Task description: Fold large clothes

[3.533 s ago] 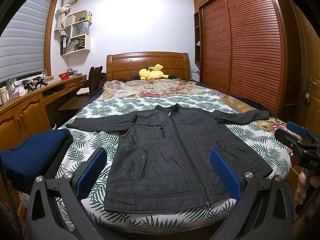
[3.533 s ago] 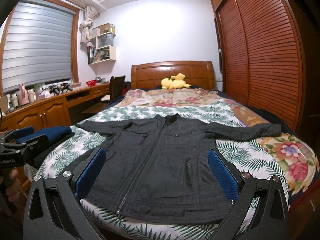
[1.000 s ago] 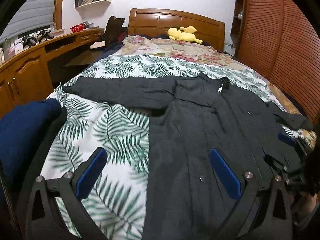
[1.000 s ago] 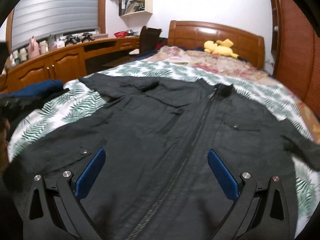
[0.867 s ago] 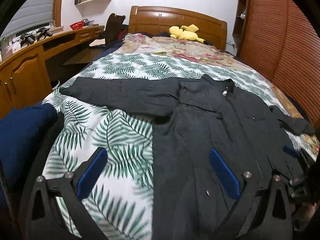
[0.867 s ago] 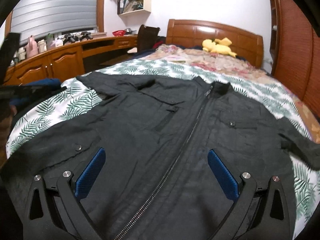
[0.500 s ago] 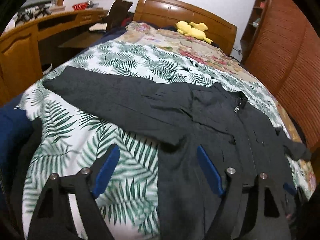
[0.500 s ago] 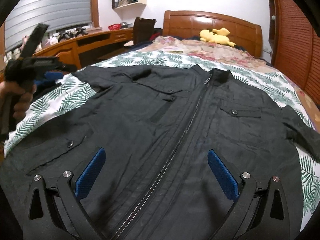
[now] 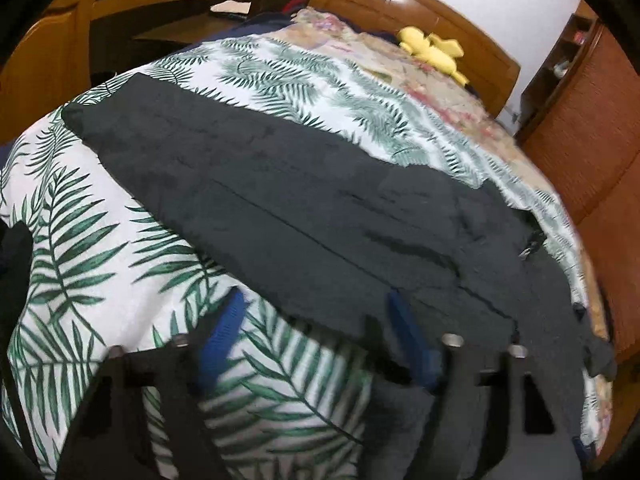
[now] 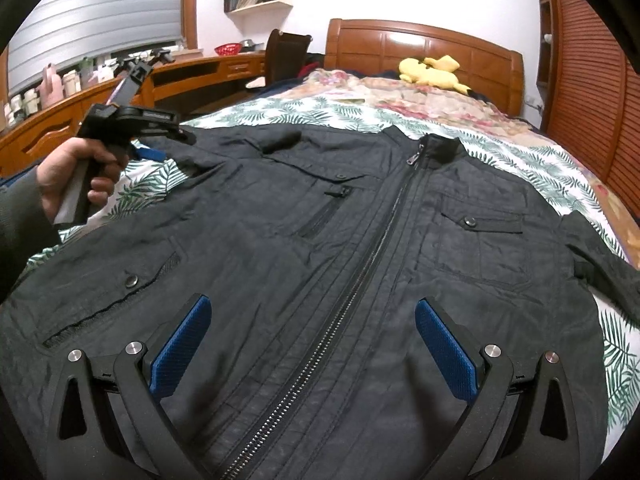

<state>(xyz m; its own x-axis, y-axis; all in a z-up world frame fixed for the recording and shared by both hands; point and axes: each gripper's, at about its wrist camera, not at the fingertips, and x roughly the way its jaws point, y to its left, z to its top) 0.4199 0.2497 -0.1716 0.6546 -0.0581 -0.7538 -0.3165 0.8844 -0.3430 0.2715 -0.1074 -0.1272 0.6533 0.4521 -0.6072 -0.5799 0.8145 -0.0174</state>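
Jacket [image 10: 360, 240], dark and zipped, lies flat and face up on the bed [image 10: 320, 114], on a fern-print spread, collar toward the headboard [image 10: 424, 42]. Its sleeve [image 9: 224, 168] stretches out across the spread toward the desk [image 10: 100, 100] side.

The left hand-held gripper [image 9: 312, 332] hangs over the lower edge of that sleeve near the armpit; its jaws are closing, with sleeve hem and spread showing between the blue pads, which do not yet press on the cloth. In the right wrist view a hand [image 10: 76, 172] grips its handle at the left, above the sleeve.

The right hand-held gripper [image 10: 312, 340] stands wide open low over the jacket's front, the zip running between its fingers, nothing clamped.

A yellow plush [image 10: 432, 70] rests by the headboard.
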